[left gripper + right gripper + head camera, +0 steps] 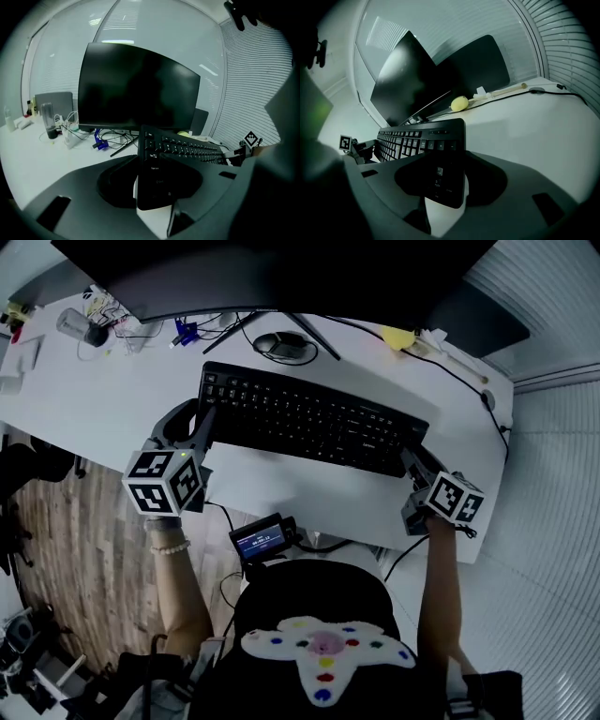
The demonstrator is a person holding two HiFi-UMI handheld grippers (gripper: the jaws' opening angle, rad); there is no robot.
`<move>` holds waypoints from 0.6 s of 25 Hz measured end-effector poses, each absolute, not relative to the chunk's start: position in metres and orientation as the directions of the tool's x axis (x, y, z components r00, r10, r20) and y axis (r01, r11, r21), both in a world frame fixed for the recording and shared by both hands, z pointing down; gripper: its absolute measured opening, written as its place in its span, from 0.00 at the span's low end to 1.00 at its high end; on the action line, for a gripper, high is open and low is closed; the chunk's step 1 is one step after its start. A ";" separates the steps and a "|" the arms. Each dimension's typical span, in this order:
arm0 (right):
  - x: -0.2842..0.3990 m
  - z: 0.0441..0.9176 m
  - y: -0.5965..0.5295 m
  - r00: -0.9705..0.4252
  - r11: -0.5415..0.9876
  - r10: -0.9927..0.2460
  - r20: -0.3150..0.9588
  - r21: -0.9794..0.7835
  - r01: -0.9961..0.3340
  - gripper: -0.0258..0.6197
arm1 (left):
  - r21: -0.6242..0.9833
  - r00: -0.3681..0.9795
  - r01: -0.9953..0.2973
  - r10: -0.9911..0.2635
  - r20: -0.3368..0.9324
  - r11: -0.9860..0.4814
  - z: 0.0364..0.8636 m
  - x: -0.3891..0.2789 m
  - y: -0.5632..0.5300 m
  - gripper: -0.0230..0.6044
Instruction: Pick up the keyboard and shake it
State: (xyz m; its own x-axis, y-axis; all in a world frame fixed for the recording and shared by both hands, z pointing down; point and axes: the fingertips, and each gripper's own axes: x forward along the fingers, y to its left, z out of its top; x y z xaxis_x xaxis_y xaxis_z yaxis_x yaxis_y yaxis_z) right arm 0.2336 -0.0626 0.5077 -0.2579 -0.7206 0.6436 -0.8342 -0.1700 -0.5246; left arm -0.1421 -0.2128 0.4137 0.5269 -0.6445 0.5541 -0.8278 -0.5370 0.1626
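While fingers of my left gripper (pixel 207 420) and right gripper (pixel 412 461) clamp its ends, black plastic keyboard (pixel 309 418) lies across white bench (pixel 94 399).

Office; desk (pixel 112 399), monitor (pixel 136 89), keyboard (pixel 309 418), blinds (pixel 253 93).

Matt black plastic keyboard (pixel 309 418); smooth white desk (pixel 94 399); wood-plank floor (pixel 80 545).

White desk (pixel 94 399) with monitor stand (pixel 286 347), cable tangle (pixel 122 320), yellow lump (pixel 397 337), clear bottle (pixel 73 324).
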 end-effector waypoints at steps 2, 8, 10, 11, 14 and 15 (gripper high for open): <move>0.232 0.511 -0.061 -0.254 -0.186 -0.700 0.668 -0.513 -0.838 0.33 | 0.198 0.532 -0.827 -0.617 0.580 -0.527 0.429 -0.143 -0.214 0.29; 0.230 0.529 -0.066 -0.239 -0.221 -0.653 0.719 -0.483 -0.847 0.33 | 0.271 0.525 -0.835 -0.544 0.654 -0.479 0.477 -0.149 -0.220 0.29; 0.228 0.535 -0.065 -0.236 -0.234 -0.640 0.731 -0.479 -0.846 0.33 | 0.287 0.525 -0.834 -0.521 0.672 -0.471 0.490 -0.151 -0.220 0.29; 0.228 0.538 -0.064 -0.231 -0.243 -0.630 0.741 -0.471 -0.848 0.33 | 0.296 0.527 -0.833 -0.507 0.682 -0.468 0.497 -0.151 -0.220 0.29; 0.227 0.545 -0.068 -0.216 -0.261 -0.604 0.767 -0.446 -0.856 0.33 | 0.324 0.529 -0.833 -0.470 0.707 -0.449 0.516 -0.153 -0.223 0.29; 0.226 0.547 -0.070 -0.216 -0.263 -0.598 0.772 -0.443 -0.857 0.33 | 0.329 0.525 -0.835 -0.462 0.715 -0.440 0.522 -0.155 -0.224 0.29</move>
